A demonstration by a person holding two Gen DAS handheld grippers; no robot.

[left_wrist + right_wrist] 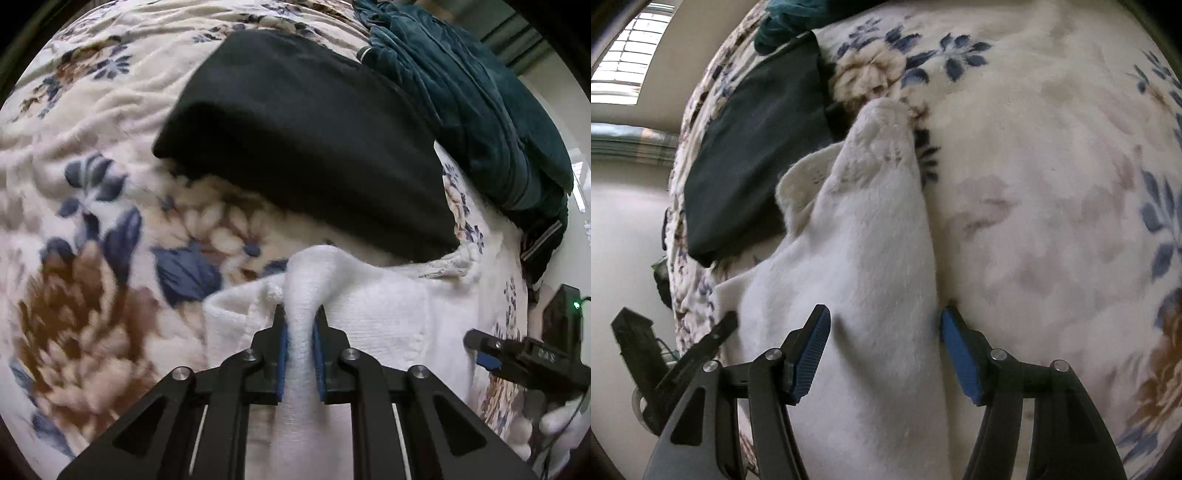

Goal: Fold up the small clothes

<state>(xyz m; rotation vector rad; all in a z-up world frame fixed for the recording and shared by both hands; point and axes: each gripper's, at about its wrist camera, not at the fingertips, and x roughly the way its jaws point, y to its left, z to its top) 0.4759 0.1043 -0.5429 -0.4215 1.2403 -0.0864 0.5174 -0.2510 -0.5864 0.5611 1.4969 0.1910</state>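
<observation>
A white knit garment (pixel 388 321) lies on the floral blanket (pixel 92 221). My left gripper (pixel 301 314) is shut on a raised fold of it, pinched between the blue pads. In the right wrist view the same white garment (pixel 871 240) lies between the fingers of my right gripper (pixel 884 321), which is open with its blue pads wide apart on either side of the cloth. The right gripper (pixel 476 341) also shows at the right edge of the left wrist view. The left gripper's black fingers (pixel 720 328) show at the lower left of the right wrist view.
A folded black garment (pixel 306 147) lies on the blanket just beyond the white one; it also shows in the right wrist view (pixel 757 147). A dark teal garment (pixel 480 103) is heaped at the far right. The bed's edge (pixel 670 221) drops to the floor.
</observation>
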